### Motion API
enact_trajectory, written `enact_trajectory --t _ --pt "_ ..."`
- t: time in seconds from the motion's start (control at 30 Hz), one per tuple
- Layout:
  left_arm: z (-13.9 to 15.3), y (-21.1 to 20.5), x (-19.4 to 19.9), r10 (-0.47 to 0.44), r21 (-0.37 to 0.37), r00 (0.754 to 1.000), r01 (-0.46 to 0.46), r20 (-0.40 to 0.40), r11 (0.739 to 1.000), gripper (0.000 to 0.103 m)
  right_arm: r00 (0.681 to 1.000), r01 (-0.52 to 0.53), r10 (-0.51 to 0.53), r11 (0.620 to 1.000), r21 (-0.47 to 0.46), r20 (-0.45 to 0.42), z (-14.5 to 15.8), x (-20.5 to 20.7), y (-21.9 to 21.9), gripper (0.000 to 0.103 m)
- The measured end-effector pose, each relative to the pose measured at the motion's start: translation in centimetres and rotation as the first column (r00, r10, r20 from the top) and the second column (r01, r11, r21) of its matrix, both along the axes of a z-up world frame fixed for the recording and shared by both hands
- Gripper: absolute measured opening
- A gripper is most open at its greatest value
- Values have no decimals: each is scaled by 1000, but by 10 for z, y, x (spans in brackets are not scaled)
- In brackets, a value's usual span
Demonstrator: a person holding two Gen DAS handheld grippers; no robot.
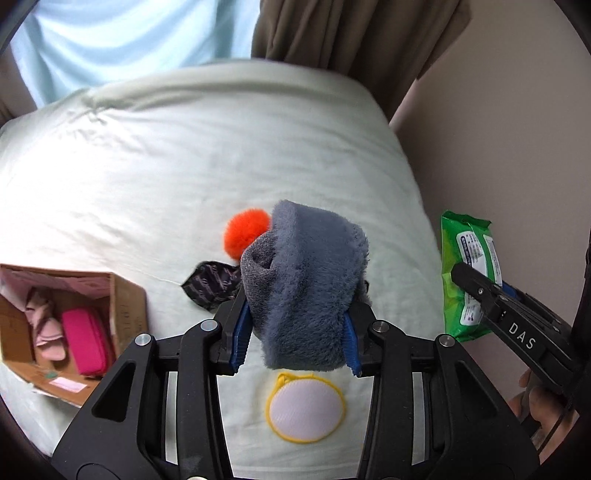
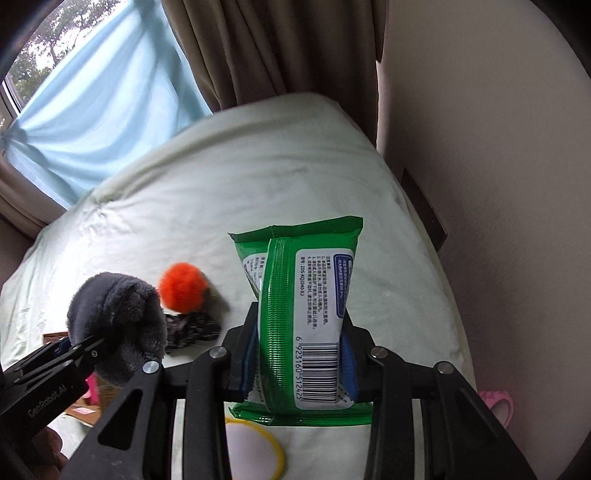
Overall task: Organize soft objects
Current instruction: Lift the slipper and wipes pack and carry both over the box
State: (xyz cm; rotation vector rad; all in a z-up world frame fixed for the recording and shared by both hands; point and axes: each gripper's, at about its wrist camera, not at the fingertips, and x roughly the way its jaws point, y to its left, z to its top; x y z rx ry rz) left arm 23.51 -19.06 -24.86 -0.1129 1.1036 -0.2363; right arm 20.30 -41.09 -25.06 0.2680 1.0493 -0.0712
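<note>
My left gripper [image 1: 295, 328] is shut on a grey fluffy cloth [image 1: 306, 284] and holds it above the pale green bed [image 1: 184, 166]. My right gripper [image 2: 299, 362] is shut on a green wet-wipe pack [image 2: 306, 314], also held above the bed; the pack shows at the right of the left wrist view [image 1: 469, 273]. On the bed lie an orange pompom [image 1: 245, 234], a dark patterned pouch [image 1: 210, 286] and a round white pad with a yellow rim [image 1: 306, 408]. The grey cloth shows at the left of the right wrist view [image 2: 118, 321].
An open cardboard box [image 1: 125, 306] at the bed's left holds a pink case [image 1: 86, 341] and a pale pink cloth [image 1: 44, 325]. Brown curtains [image 1: 351, 33] and a blue drape [image 2: 103, 110] hang behind the bed. A wall [image 2: 498, 184] runs along the right.
</note>
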Motion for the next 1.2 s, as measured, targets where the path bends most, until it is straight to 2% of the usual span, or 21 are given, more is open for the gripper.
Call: enact_trajectory --t 0.3,0.57,0.83,1.0,1.2 --pt "93 67 -53 67 -24 992 -65 105 998 37 995 -46 45 999 11 90 91 -50 44 34" --pt "132 156 -83 145 -11 980 -145 139 989 37 980 -141 132 989 48 146 129 -69 123 34" --pt "125 258 -91 184 22 977 -188 106 982 37 971 -207 193 974 93 140 132 -71 222 34" --pt "105 322 -86 205 33 977 -207 65 978 37 969 -237 227 965 113 99 119 -66 286 34" --pt "73 380 -69 192 60 981 -192 6 980 37 973 -230 227 964 132 38 91 -52 346 34"
